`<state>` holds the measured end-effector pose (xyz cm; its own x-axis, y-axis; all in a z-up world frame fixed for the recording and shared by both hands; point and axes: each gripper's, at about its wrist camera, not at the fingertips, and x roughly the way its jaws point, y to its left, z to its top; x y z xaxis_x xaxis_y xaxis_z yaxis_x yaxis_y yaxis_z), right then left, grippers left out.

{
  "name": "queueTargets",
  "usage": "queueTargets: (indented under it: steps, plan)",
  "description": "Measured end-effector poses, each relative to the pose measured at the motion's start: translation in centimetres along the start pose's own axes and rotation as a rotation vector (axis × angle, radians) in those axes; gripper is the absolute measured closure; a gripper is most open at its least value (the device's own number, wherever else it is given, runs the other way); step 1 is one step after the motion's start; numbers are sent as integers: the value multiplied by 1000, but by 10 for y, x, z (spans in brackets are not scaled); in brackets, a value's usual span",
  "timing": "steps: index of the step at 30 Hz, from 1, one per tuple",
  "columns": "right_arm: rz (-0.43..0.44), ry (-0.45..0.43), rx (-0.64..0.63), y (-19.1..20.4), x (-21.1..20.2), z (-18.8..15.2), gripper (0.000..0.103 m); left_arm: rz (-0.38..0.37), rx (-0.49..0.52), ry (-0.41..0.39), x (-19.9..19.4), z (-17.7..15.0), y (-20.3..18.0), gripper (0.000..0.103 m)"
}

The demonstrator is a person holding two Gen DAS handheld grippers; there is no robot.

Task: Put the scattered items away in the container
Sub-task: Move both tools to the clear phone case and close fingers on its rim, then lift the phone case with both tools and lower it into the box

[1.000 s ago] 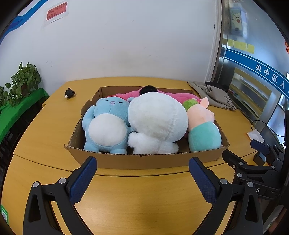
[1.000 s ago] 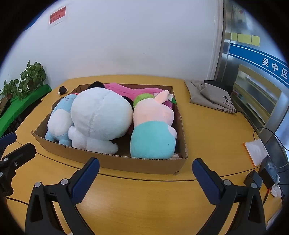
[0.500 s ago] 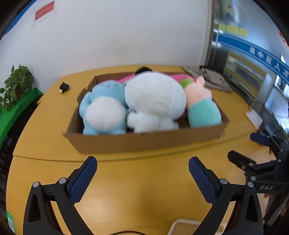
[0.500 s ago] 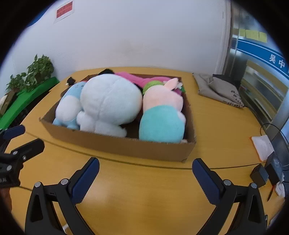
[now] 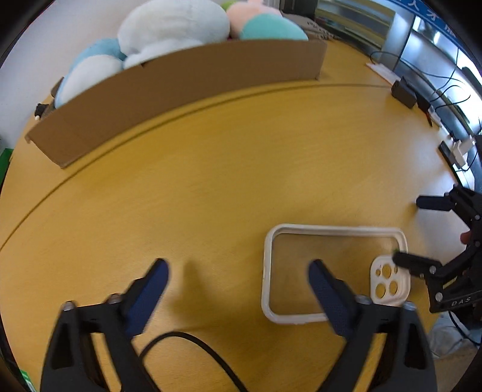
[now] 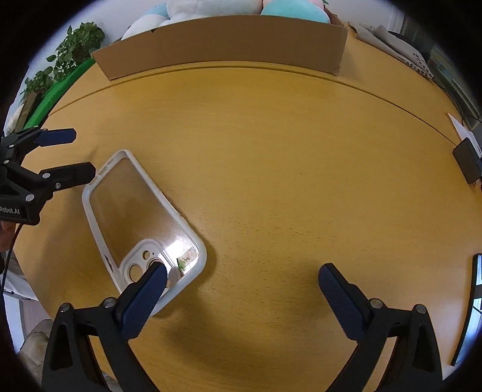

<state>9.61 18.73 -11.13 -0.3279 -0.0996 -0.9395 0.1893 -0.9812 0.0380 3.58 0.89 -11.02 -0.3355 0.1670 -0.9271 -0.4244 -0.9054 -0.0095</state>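
My grippers, left point(image 5: 236, 276) and right point(image 6: 242, 279), hang open over a case point(image 6: 141, 223) lying flat near the table's point(image 6: 286, 156) front edge. It looks light, thin and slippery; I judge its raised rim the best hold. The box point(image 6: 223, 51) stands well apart.

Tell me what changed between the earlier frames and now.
Both grippers tipped downward and pulled back toward the near table edge: the cardboard box slid to the top of both views, and a clear phone case came into sight on the table. The left gripper and right gripper stayed open, holding nothing. The plush toys stayed in the box.
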Motion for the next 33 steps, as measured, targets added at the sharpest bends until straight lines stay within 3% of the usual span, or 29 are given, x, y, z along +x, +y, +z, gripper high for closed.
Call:
queueTargets:
  steps: [1, 3, 5, 8, 9, 17, 24, 33]
  plan:
    - [-3, -6, -2, 1, -1, 1, 17, -7, -7, 10, 3, -1, -1, 39]
    - [-10, -18, -7, 3, -2, 3, 30, -23, -8, 17, 3, -3, -5, 48]
    - [0, -33, -1, 4, -5, 6, 59, -35, -10, 18, 1, -5, -9, 66]
    - [22, -45, 3, 5, -7, 9, 87, -69, -41, 29, 0, -6, -9, 87]
    - [25, -46, 2, 7, -8, 11, 91, -81, -54, 35, 0, -5, -9, 93]
    - [50, -129, 6, 4, -32, 33, 95, -85, -106, 11, -12, 0, -4, 95]
    - [73, -224, 16, -1, -59, 56, 95, -44, -119, -132, -64, 38, 16, 95]
    - [28, -466, -61, 1, -119, 191, 95, 83, -123, -372, -131, 149, 74, 95]
